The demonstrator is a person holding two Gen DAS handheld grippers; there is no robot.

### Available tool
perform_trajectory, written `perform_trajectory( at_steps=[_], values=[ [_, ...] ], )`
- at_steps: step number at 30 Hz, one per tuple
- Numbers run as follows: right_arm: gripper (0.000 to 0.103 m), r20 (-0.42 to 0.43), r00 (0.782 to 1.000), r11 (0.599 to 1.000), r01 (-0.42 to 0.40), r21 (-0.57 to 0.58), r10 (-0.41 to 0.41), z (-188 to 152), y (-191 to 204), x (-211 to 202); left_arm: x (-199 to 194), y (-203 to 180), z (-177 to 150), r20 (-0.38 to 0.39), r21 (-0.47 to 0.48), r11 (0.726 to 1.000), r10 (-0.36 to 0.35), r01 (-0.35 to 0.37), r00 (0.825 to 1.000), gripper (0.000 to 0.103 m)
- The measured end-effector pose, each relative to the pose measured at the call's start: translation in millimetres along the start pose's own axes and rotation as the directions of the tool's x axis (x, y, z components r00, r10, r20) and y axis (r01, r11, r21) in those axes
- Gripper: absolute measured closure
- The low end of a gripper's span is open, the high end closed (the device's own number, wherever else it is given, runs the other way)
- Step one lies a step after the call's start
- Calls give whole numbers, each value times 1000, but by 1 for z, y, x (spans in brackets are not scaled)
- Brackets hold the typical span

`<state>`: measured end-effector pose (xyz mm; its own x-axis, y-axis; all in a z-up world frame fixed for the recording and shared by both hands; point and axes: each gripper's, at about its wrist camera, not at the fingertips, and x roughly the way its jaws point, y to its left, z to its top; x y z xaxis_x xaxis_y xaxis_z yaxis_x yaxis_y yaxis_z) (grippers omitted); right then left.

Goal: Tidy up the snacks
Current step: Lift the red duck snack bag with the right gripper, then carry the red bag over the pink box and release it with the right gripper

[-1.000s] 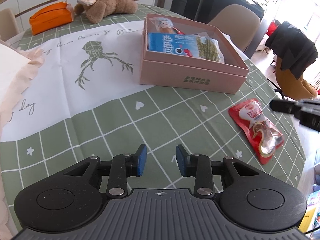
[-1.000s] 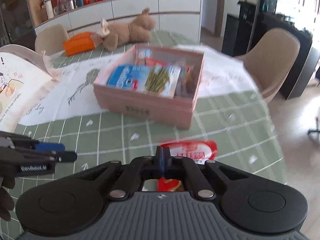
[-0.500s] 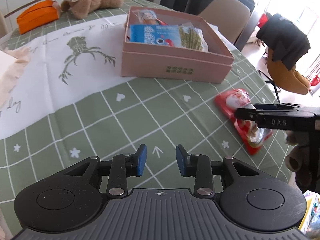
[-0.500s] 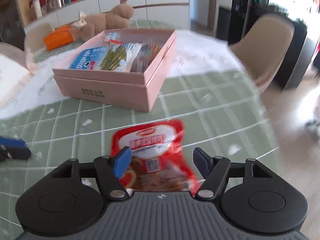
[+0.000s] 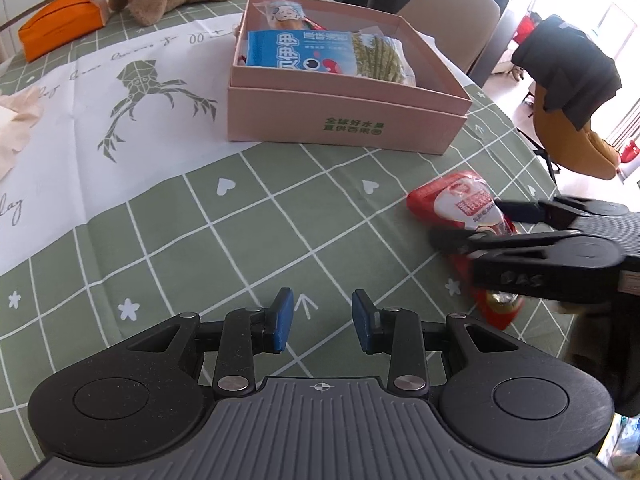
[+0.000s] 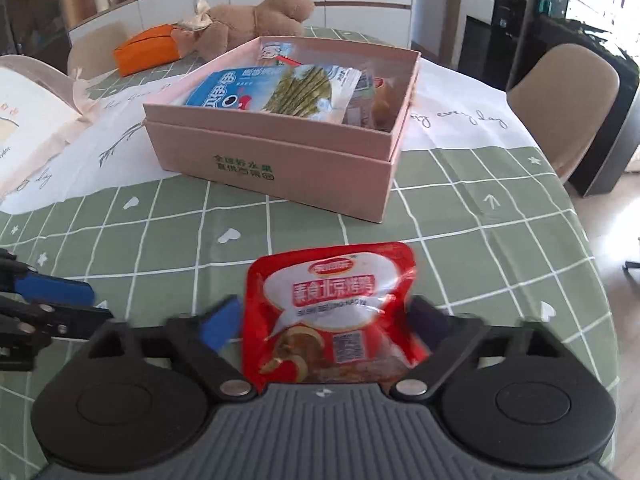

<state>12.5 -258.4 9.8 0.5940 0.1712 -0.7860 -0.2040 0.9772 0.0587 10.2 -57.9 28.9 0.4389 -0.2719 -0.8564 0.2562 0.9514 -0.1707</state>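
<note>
My right gripper (image 6: 324, 320) is spread wide w/ the red snack pouch (image 6: 332, 312) lying between its two fingers; the blue pads look just beside the pouch edges on both sides, but they're blurred, so can't tell if they touch yet. Not clamped on it as far as I can see. From the left cam the same pouch (image 5: 460, 208) lies flat on the green checked tablecloth (image 5: 240, 240), near the front right corner of the pink box (image 5: 344, 120), w/ the right gripper (image 5: 472, 224) over its near half. My left gripper (image 5: 322, 320) hangs over bare cloth, fingers apart, nothing between them, well left of the pouch. In the right cam its blue pad tip (image 6: 56, 290) pokes in at the left edge. The box (image 6: 280, 160) sits open, partly on a white printed cloth (image 5: 100, 100), and holds a blue packet (image 6: 232, 90), a packet w/ green sticks (image 6: 308, 88) & a few smaller packs behind. Further back on the table: brown plush toy (image 6: 256, 16) & an orange pouch (image 6: 146, 48). Beige chair (image 6: 568, 100) stands off the table's right side.
</note>
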Motion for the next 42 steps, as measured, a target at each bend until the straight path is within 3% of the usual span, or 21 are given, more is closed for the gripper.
perform_trajectory(
  at_steps=[4,10,14,19,21,23,26,29,32,36,42],
  values=[
    [43,-44,995,995,-86,54,89,-4,-2,-20,-1,0,-1,1,6,1000,-5,5,1000,67],
    [46,32,995,995,-94,30,93,-4,9,-61,-11,-4,-3,16,30,999,-31,31,999,67],
    [46,144,986,995,-93,30,87,28,6,-101,-20,-5,-2,44,39,998,-60,58,997,67],
    [45,318,947,998,-57,22,47,110,8,-142,-27,4,3,88,4,998,-62,62,994,67],
    [22,331,943,999,-29,35,16,148,11,-133,-30,11,5,106,-13,998,-53,55,993,67],
    [22,281,959,997,-60,44,45,179,9,-104,-32,20,6,128,-32,998,-41,45,991,67],
    [22,210,976,991,-81,103,58,199,1,-63,-32,38,6,160,-68,997,-19,30,987,67],
    [21,176,984,990,-32,140,7,186,-5,-40,-28,53,1,169,-93,996,8,8,986,67],
    [22,154,987,993,-69,99,54,156,-2,-33,-25,60,-1,185,-112,994,32,-11,982,67],
    [26,201,978,997,-63,54,50,138,7,-31,-32,57,6,222,-115,993,15,11,975,67],
    [26,276,961,999,-36,22,28,182,23,-34,-45,36,22,245,-45,998,-38,50,969,67]
  ],
)
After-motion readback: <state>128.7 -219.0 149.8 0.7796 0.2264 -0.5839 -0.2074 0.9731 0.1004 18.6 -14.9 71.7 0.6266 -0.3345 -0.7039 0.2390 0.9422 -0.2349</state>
